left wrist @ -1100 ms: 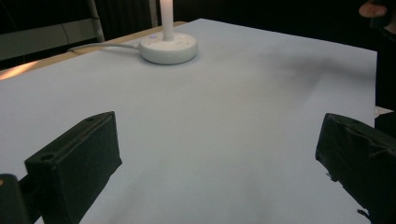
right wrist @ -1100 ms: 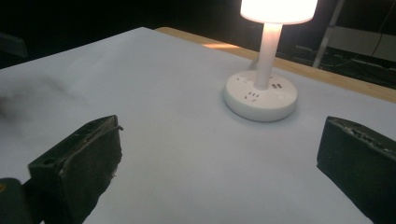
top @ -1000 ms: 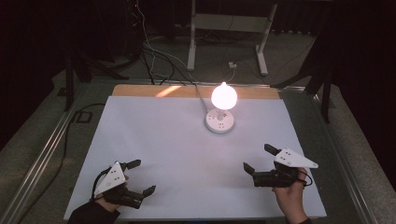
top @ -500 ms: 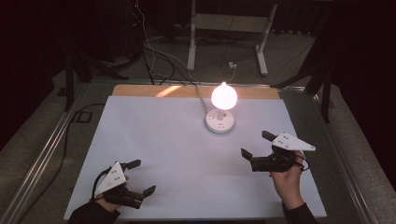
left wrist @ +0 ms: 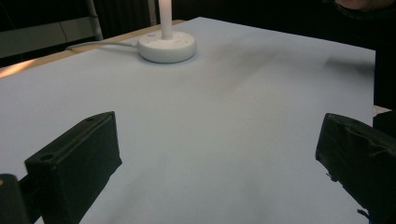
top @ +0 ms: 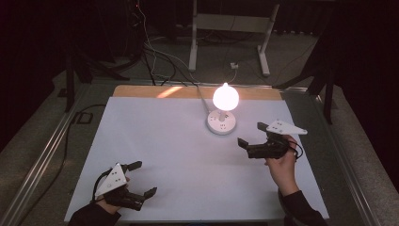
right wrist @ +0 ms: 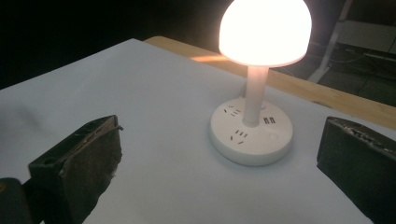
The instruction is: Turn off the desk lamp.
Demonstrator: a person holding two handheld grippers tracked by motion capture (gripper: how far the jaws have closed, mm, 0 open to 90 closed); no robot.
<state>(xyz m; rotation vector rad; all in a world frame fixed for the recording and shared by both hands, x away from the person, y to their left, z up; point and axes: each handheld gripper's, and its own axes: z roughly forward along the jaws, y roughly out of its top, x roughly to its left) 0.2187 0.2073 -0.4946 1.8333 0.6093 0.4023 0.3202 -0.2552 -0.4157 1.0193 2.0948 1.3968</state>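
The lit lamp (top: 222,113) stands at the back of the white table (top: 160,136). The right gripper (top: 251,135) is near it, jaws wide apart; the left gripper (top: 142,179) is open too, at the front

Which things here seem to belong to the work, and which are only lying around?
Likely belonging:
lit lamp on its socket base
right gripper, open, nearest the lamp
left gripper, open

Only around:
white table cover
metal stand behind
floor cables
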